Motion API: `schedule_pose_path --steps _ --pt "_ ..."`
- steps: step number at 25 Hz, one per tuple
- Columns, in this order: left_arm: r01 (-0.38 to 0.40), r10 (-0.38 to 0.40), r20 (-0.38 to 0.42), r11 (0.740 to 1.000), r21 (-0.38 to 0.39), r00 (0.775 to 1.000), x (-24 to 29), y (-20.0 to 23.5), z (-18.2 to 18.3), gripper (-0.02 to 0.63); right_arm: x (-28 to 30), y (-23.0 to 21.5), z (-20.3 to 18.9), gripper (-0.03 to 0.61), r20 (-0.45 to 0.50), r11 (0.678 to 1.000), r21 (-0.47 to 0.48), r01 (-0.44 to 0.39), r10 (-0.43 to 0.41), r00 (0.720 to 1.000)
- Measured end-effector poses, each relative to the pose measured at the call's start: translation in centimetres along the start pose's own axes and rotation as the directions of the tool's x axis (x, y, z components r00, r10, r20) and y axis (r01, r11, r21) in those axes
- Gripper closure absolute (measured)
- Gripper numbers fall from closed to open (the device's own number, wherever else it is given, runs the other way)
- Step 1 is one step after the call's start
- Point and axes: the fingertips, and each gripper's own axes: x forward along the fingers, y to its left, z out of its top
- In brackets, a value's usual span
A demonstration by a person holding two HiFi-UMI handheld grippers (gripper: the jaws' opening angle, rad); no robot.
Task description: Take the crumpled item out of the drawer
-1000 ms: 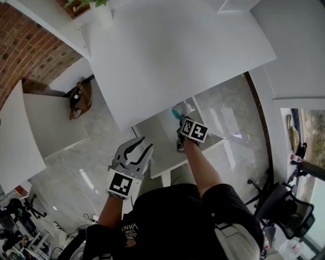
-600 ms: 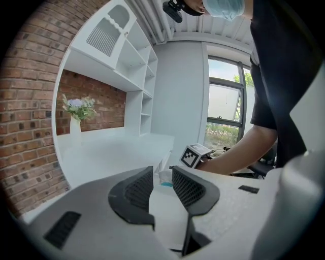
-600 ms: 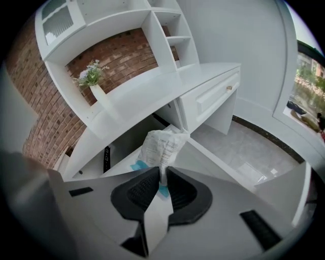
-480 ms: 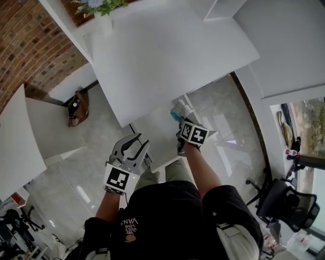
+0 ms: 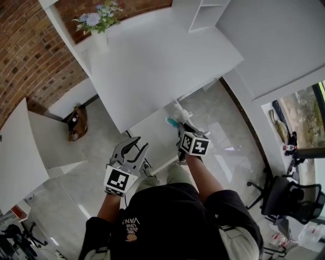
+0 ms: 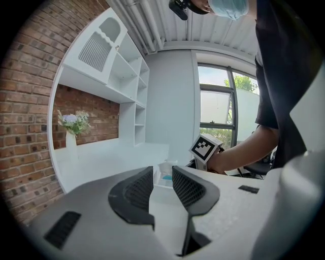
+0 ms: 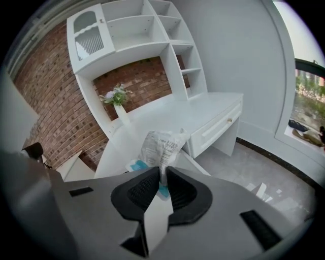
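Note:
The crumpled item (image 7: 161,146) is a white printed packet with a teal patch. My right gripper (image 7: 162,179) is shut on its lower edge, and the packet sticks up above the jaws. In the head view the packet (image 5: 178,112) hangs over the open white drawer (image 5: 150,136) under the desk, with the right gripper (image 5: 179,126) just below it. My left gripper (image 5: 133,145) is open and holds nothing, to the left of the drawer's front. Past the left gripper (image 6: 162,175), the packet (image 6: 165,171) shows in the distance.
The white desk (image 5: 152,61) carries a vase of flowers (image 5: 96,25) near the brick wall, with a shelf unit (image 5: 203,12) at its far end. A brown bag (image 5: 76,122) lies on the floor to the left. An office chair (image 5: 284,198) stands at the right.
My right gripper has risen with the packet, lifting it clear above the drawer. The left gripper has risen a little, still open. The head view has tilted, bringing the vase into sight.

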Motion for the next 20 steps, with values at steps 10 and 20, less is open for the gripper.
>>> schedule_pose_path --steps 10,20 --pt "-0.088 0.088 0.001 0.995 -0.038 0.996 0.7 -2.9 2.2 0.515 -7.6 0.4 4.3 0.529 0.115 0.983 -0.148 -0.111 0.129 0.985" --pt "-0.190 0.195 0.052 0.978 -0.090 0.979 1.9 -9.6 4.6 0.548 -16.9 -1.6 4.7 0.529 0.142 0.928 -0.278 -0.248 0.295 0.945"
